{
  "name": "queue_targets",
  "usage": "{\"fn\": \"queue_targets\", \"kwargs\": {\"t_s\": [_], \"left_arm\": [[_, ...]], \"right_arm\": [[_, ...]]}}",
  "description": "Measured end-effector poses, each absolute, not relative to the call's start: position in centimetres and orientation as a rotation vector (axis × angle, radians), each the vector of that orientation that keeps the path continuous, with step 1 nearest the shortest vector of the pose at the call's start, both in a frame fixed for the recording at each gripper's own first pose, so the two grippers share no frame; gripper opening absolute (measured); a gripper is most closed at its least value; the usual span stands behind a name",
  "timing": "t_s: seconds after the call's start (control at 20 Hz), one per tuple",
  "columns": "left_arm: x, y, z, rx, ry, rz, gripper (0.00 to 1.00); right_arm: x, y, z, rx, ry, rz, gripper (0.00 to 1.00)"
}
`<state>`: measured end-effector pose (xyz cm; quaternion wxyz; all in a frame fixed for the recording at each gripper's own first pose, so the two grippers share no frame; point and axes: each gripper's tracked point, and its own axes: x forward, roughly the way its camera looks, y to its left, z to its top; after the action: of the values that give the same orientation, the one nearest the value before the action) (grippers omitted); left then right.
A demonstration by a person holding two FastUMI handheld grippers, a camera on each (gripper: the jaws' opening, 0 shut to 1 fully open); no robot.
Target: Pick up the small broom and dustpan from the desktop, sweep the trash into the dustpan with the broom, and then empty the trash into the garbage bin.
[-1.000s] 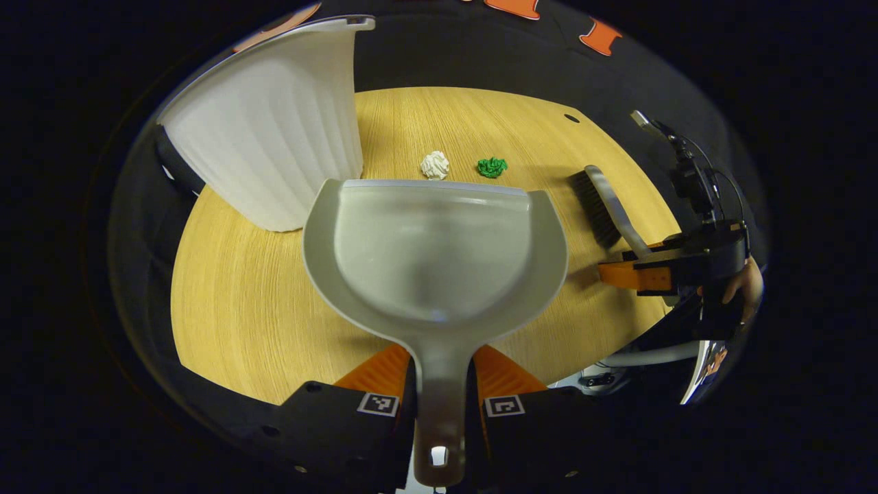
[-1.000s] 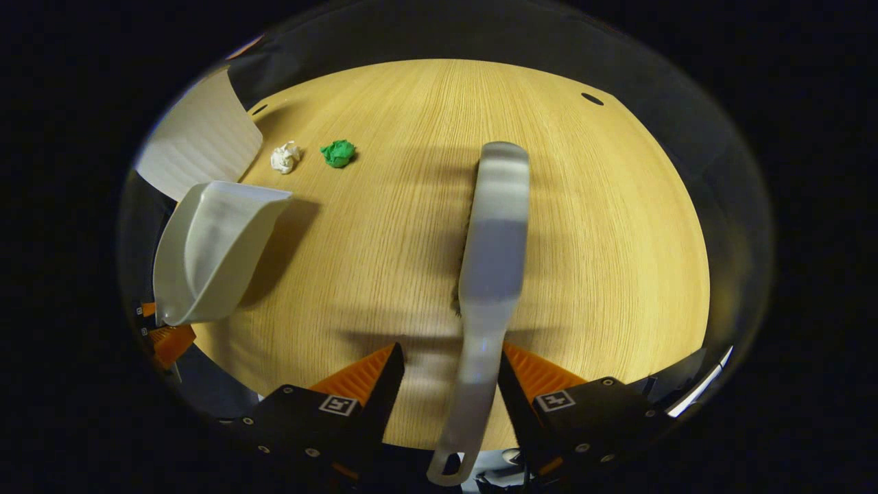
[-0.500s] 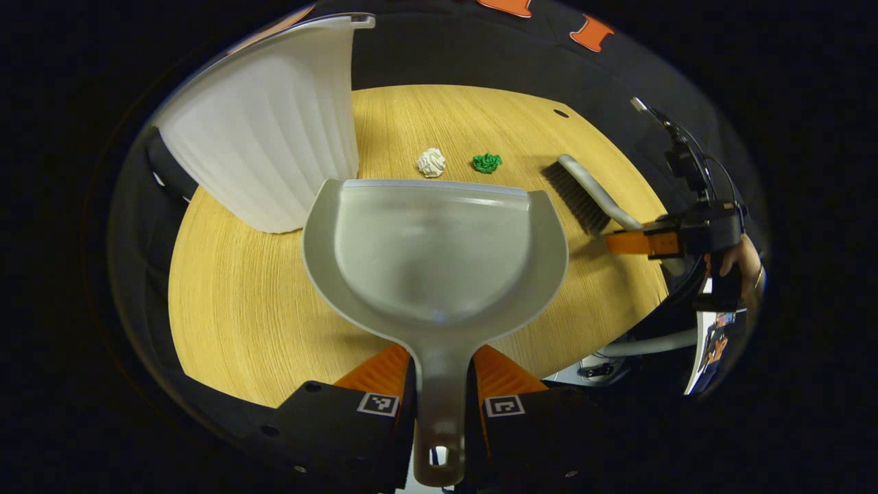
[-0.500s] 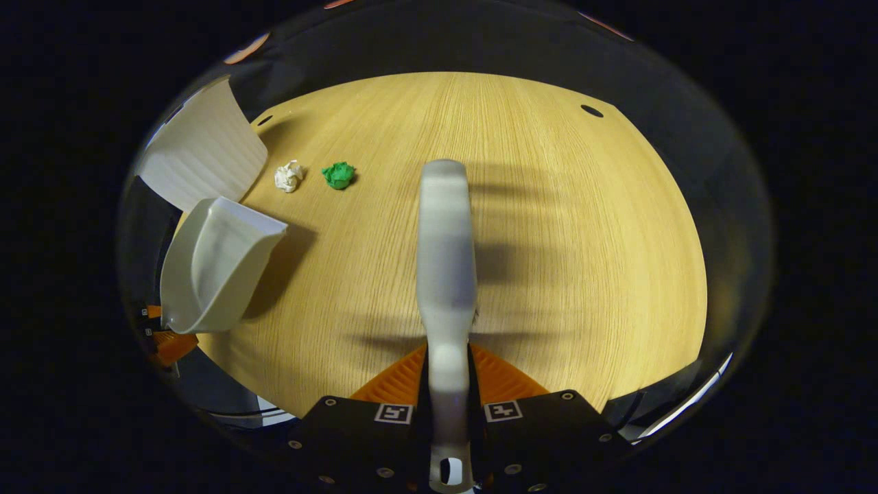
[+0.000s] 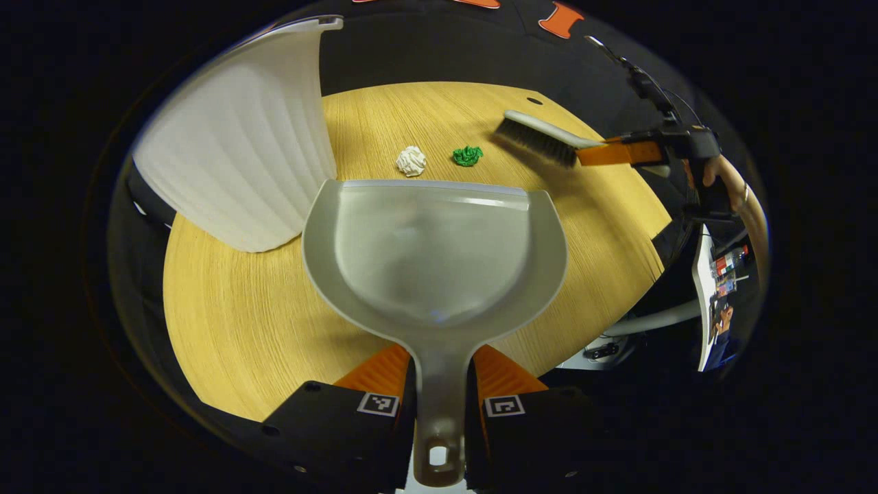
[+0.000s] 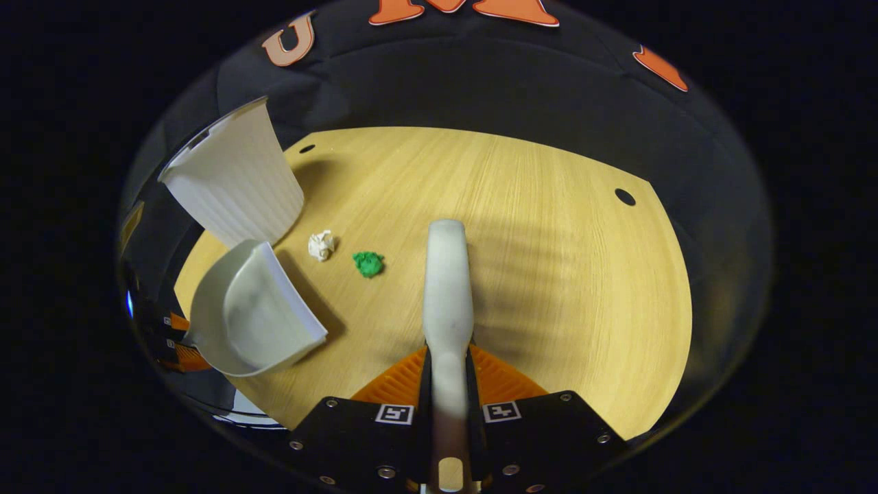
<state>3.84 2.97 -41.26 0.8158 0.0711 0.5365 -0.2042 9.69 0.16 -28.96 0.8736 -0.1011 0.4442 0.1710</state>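
My left gripper [image 5: 439, 374] is shut on the handle of a grey dustpan [image 5: 433, 254], held above the wooden desktop [image 5: 240, 302] with its mouth facing two crumpled paper balls, one white [image 5: 411, 160] and one green [image 5: 467, 156]. My right gripper [image 6: 447, 374] is shut on the handle of the small grey broom [image 6: 447, 288], which points forward over the desk. In the left gripper view the broom [image 5: 538, 137] hovers bristles down, to the right of the green ball, with the right gripper [image 5: 621, 152] behind it. In the right gripper view the dustpan [image 6: 257, 319] hangs at the lower left, near the white ball [image 6: 321, 245] and green ball [image 6: 368, 263].
A white ribbed garbage bin [image 5: 236, 144] stands on the desk's left side, also visible as the bin [image 6: 233, 182] behind the dustpan. A person's hand [image 5: 730, 182] holds the right gripper. Two small holes [image 6: 625, 197] mark the desktop's far corners.
My right gripper closed on the broom handle, lifted the broom off the desk and carried it toward the paper balls. The dustpan stayed held in the left gripper, shifting little.
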Motion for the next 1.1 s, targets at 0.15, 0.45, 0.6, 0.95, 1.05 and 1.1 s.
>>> {"fn": "queue_targets", "kwargs": {"t_s": [0.15,0.45,0.6,0.95,1.05,1.1], "left_arm": [[4.2,2.8,-41.9,0.164,1.161,-0.467,0.31],[5.0,2.6,-43.0,0.180,1.189,-0.501,0.31],[5.6,2.9,-43.5,0.183,1.202,-0.482,0.31],[6.7,4.0,-44.6,0.217,1.197,-0.484,0.31],[6.7,4.0,-44.6,0.229,1.193,-0.489,0.31],[6.7,3.9,-44.6,0.228,1.192,-0.491,0.31]], "right_arm": [[12.1,1.7,-29.5,-0.320,0.872,0.445,0.22],[16.1,5.6,-31.3,-0.404,0.778,0.601,0.22],[16.1,7.0,-32.7,-0.385,0.801,0.664,0.22],[11.2,11.3,-33.1,-0.401,0.817,0.938,0.22],[9.9,11.0,-33.0,-0.425,0.832,0.996,0.22],[9.7,11.0,-32.8,-0.438,0.836,1.010,0.22]]}}
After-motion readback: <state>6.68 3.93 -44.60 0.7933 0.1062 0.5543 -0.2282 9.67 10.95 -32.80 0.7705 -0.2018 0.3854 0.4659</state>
